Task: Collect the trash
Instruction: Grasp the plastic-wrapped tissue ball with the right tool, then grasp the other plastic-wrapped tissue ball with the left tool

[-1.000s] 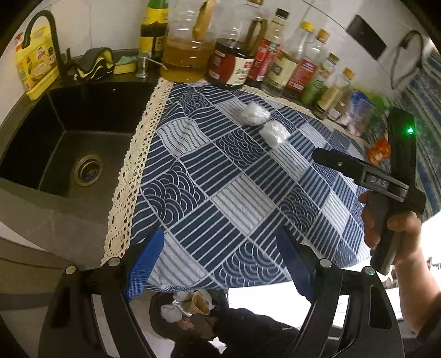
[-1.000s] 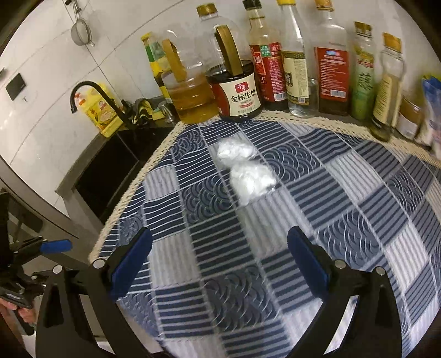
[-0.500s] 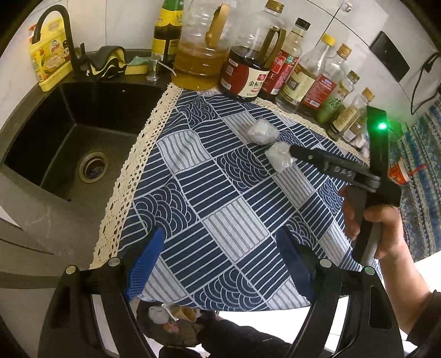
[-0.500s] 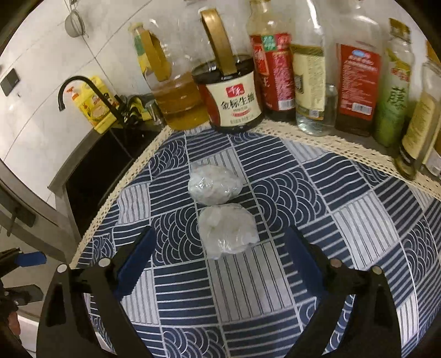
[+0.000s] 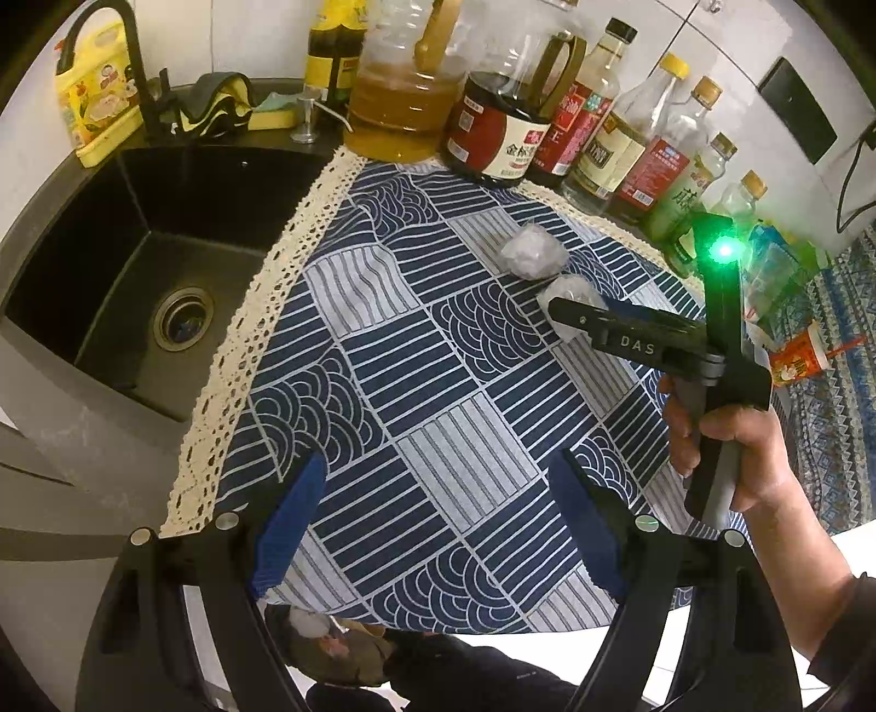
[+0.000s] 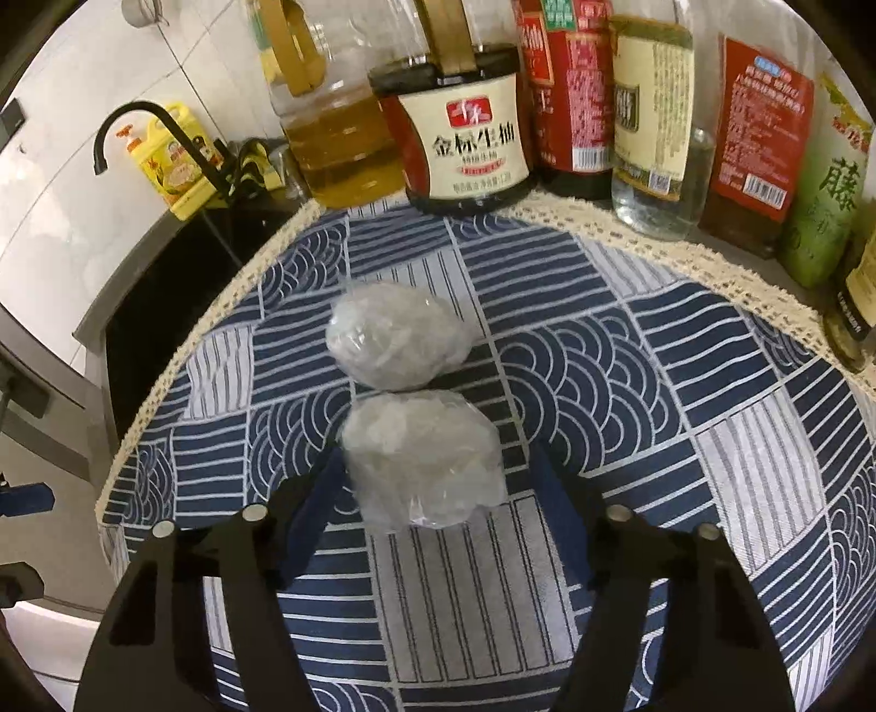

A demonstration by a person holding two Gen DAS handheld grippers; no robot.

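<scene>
Between closing right gripper (image 6: 432, 487) jaws: nearer wad (image 6: 421, 460).

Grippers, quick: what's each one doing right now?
Left gripper: open, empty.
Right gripper: jaws just closing around the nearer plastic wad; firm grip cannot be told.

Walls: glossy white tiled wall (image 5: 629, 22) at the far side, beyond the left tongs (image 5: 438, 526).
Wall fittings: black rectangular switch plate (image 5: 805, 118) up and right of those tongs.
Desk: desk under a navy and grey patchwork cloth with cream lace trim (image 5: 416, 394), directly ahead of both tongs.
Sink: matte black sunken sink basin (image 5: 142, 285) left of the left tongs, steel drain at its bottom.
Tap: black curved tap (image 5: 131, 60) behind the basin.
Floor: pale floor (image 5: 525, 652) below the desk edge, near the left tongs.
</scene>
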